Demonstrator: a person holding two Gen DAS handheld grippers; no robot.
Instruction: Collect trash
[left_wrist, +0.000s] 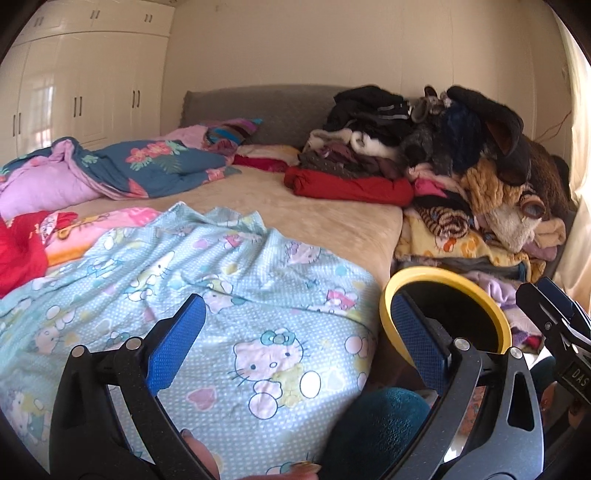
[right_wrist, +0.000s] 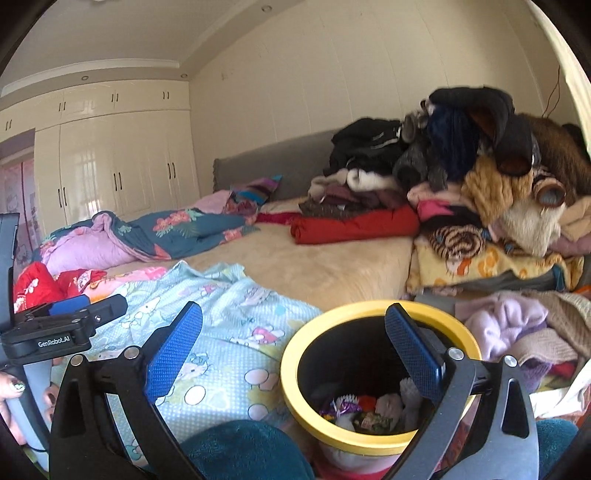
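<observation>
A black trash bin with a yellow rim (right_wrist: 295, 354) stands by the bed's near right corner; crumpled wrappers and tissues (right_wrist: 365, 410) lie inside it. The bin rim also shows in the left wrist view (left_wrist: 491, 302). My right gripper (right_wrist: 295, 347) is open and empty, its right finger over the bin's mouth, its left finger over the Hello Kitty sheet (right_wrist: 221, 332). My left gripper (left_wrist: 295, 339) is open and empty above the same sheet (left_wrist: 240, 295), left of the bin. The left gripper's body shows at the left edge of the right wrist view.
The bed (left_wrist: 314, 206) carries a floral quilt (left_wrist: 147, 166) at the left and a tall pile of clothes and blankets (left_wrist: 461, 166) at the right. White wardrobes (left_wrist: 74, 92) stand beyond. A teal-clad knee (right_wrist: 240, 454) is below the grippers.
</observation>
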